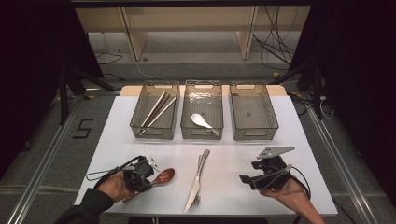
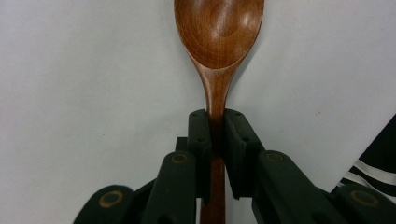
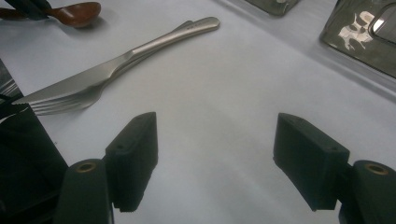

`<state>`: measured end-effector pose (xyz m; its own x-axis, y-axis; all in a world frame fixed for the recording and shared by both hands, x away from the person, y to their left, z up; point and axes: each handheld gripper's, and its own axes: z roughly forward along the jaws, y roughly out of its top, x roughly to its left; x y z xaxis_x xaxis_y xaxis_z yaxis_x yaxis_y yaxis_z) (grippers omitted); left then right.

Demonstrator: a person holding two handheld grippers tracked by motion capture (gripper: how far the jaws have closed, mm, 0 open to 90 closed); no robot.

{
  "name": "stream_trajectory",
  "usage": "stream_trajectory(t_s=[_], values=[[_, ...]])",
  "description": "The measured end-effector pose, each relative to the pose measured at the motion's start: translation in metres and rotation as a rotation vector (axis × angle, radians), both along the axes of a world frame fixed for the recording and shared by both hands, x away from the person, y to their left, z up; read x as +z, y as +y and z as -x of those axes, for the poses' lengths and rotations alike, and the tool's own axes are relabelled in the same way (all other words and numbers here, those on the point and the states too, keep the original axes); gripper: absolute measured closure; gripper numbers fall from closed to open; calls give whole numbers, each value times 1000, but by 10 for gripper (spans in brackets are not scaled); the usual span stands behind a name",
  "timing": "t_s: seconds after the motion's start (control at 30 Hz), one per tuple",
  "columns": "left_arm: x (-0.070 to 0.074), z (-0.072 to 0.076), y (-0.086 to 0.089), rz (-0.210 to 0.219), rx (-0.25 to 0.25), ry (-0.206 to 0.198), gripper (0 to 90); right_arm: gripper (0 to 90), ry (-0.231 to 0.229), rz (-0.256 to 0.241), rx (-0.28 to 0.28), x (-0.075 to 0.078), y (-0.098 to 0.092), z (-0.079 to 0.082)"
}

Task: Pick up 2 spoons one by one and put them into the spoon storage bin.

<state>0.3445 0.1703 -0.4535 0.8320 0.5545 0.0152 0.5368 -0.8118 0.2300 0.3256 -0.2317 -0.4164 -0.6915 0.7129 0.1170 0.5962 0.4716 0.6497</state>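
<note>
left tool [image 2: 212, 135] pinching wooden spoon [image 2: 218, 42] handle, seen close | right tool [image 3: 215, 158] spread, knife [image 3: 116, 65] lying over fork [image 3: 65, 103]

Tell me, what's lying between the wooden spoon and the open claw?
In the high view, a knife and fork lie together between the wooden spoon and right claw.

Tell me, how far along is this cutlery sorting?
Partly done: chopsticks lie in the left bin and a white spoon in the middle bin. In hand: the left gripper is shut on the wooden spoon. Left: the knife and fork on the table; the right gripper is open.
</note>
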Motion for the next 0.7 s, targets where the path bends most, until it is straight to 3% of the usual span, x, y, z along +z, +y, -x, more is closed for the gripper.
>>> stream_trajectory(t_s=[0.23, 0.4, 0.7], values=[[12, -2, 3, 52, 15, -37, 813, 315, -1, -1, -2, 0, 0, 0], [30, -8, 2, 130, 38, -80, 812, 316, 1, -1, -4, 0, -1, -1], [46, -30, -7, 209, 68, -129, 812, 316, 2, -3, -4, -1, -1, -1]])
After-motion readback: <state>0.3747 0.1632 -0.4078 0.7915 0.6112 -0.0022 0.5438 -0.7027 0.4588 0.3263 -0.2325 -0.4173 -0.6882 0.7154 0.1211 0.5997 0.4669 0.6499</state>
